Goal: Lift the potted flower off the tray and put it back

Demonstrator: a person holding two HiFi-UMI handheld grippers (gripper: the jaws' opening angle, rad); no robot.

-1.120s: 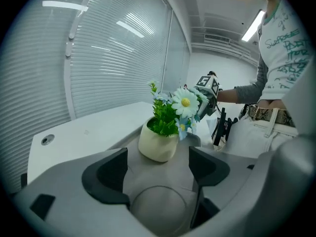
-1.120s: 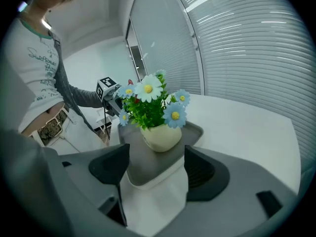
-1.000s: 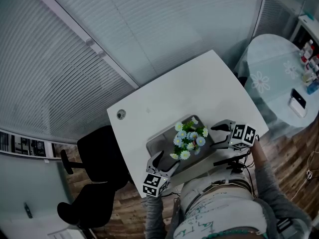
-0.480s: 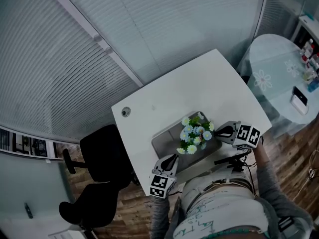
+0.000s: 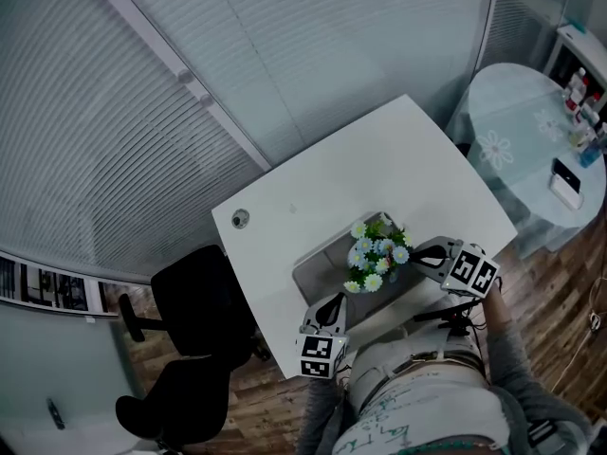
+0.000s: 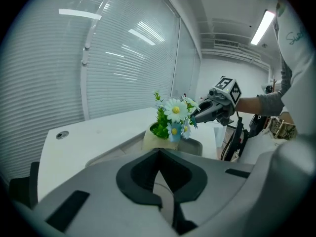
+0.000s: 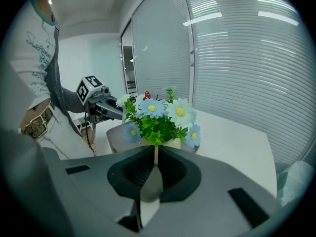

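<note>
Potted flower (image 5: pixel 377 254) seated upright at the 3 o'clock end of the grey tray (image 5: pixel 318 275) on the white desk (image 5: pixel 370 164), left gripper (image 5: pixel 334 302) held at its 7 o'clock, right gripper (image 5: pixel 418 255) at its 3 o'clock, both pairs of jaws just clenched together, nothing gripped between them.

White desk (image 5: pixel 360 173), slatted blinds (image 5: pixel 85 150), black chair (image 5: pixel 194 297), wood floor (image 5: pixel 560 297), round table (image 5: pixel 517 136).

This looks like an office: a white tabletop (image 5: pixel 379 150) with a round hole (image 5: pixel 241 219), black desk chairs (image 5: pixel 194 297) left of the left fingers (image 5: pixel 331 307), and long blinds (image 5: pixel 313 45) beyond them.
</note>
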